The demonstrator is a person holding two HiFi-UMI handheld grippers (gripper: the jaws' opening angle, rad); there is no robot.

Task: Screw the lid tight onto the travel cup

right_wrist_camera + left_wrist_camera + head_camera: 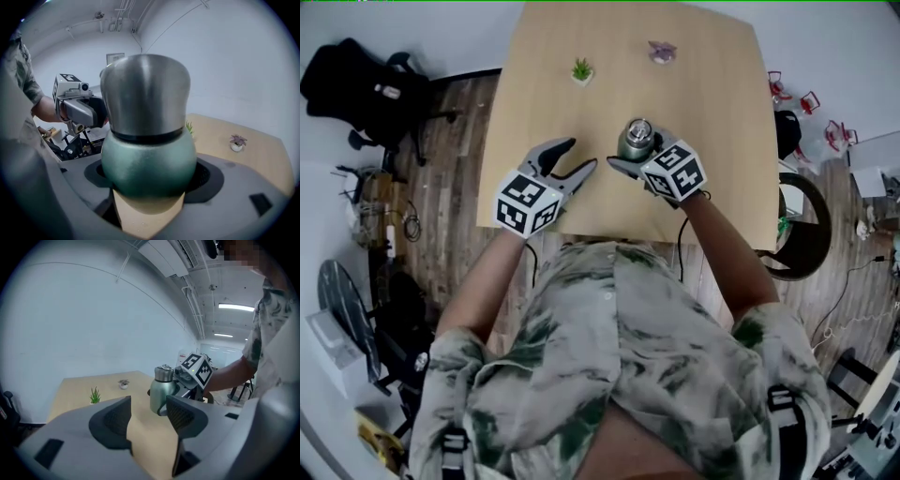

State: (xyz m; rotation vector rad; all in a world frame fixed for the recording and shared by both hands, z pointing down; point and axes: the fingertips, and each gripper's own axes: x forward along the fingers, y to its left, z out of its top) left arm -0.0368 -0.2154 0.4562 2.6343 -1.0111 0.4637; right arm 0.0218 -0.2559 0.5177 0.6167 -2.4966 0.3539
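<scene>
**Item: travel cup (636,141), lid-tightening in progress.**

- **Location:** centre of the head view, over the pale wooden counter (712,94).
- **Cup:** green body with the steel lid (145,91) seated on top. I cannot tell whether the base touches the counter.
- **Right hand-held gripper (630,161):** clamped on the cup's green body, below the lid.
- **Left hand-held gripper (579,155):** jaws wide with nothing between them. It sits just left of the cup in the head view and is aimed toward it.
- **Also present:** a small green plant (581,70) and a small purple plant (662,52), both at the top of the frame.
- **Step, as judged:** the cup is braced and the lid is not yet gripped.
- **Next move calls for:** the left jaws closing squarely on the steel lid, then twisting while the right holds firm.
</scene>
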